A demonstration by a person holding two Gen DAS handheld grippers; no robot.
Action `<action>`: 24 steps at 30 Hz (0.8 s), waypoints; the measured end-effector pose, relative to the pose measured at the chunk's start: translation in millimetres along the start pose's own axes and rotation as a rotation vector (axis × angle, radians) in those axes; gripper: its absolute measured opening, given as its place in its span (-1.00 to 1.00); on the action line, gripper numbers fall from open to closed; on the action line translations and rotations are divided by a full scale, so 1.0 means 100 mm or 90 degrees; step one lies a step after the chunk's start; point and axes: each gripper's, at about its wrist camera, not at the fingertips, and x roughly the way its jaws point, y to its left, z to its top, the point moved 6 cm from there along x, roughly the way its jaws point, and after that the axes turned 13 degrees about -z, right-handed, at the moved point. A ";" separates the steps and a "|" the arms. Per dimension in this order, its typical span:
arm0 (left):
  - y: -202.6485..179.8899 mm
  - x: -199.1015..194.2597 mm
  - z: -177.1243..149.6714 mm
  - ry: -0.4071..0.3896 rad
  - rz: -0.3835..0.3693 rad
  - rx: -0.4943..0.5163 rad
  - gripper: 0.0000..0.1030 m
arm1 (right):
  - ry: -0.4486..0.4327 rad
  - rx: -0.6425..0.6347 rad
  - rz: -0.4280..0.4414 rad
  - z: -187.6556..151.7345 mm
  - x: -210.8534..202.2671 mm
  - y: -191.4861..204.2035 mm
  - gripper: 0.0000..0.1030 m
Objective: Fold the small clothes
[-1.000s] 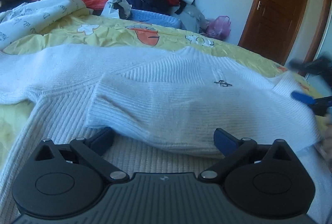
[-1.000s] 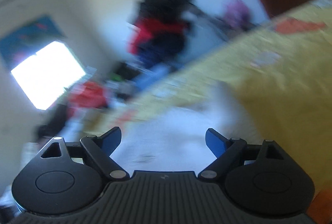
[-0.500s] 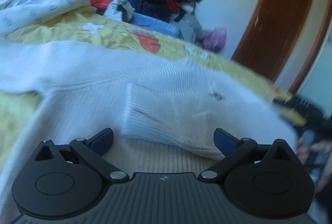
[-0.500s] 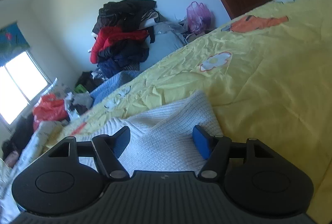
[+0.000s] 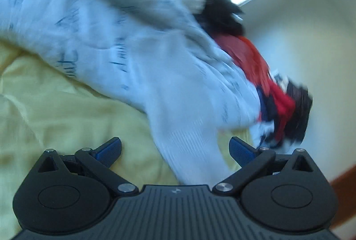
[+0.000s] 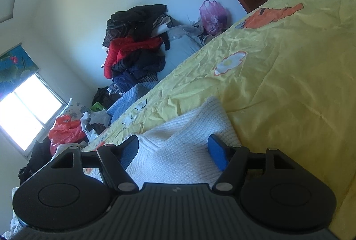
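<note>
A: What could go wrong from here?

B: The right hand-held gripper [image 6: 172, 152] stands part open over a corner of the white knit sweater [image 6: 189, 139]. The jaws have just been closing and easing a little; the knit lies between them, but I see no pad pressing on it. If they shut on one layer only, I judge the fold drags crooked.

A: And the left?

B: The left hand-held gripper [image 5: 175, 148] is open, holding nothing. Its view is blurred. A white sleeve [image 5: 191, 151] runs between its fingers, untouched. Beyond lies a white printed cloth [image 5: 100, 28]; grabbing that by mistake would pull in the wrong garment.

A: How does the sweater look?

B: Thick, ribbed, soft. It lies on the yellow bedspread [image 6: 289, 84], its corner turned up and rumpled, toward the near edge of the bed.
</note>
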 end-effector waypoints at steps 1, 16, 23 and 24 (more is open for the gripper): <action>0.05 0.05 0.08 0.005 -0.012 -0.018 1.00 | 0.000 -0.001 0.000 0.00 0.00 0.00 0.39; 0.18 0.53 0.27 0.055 -0.031 0.021 -0.33 | 0.001 0.008 0.012 0.01 0.02 -0.01 0.46; 0.18 0.43 0.25 0.044 -0.005 0.055 -0.72 | 0.001 0.009 0.013 0.01 0.02 -0.01 0.46; 0.15 0.41 0.24 0.040 -0.003 0.066 -0.78 | 0.001 0.010 0.013 0.01 0.02 -0.01 0.46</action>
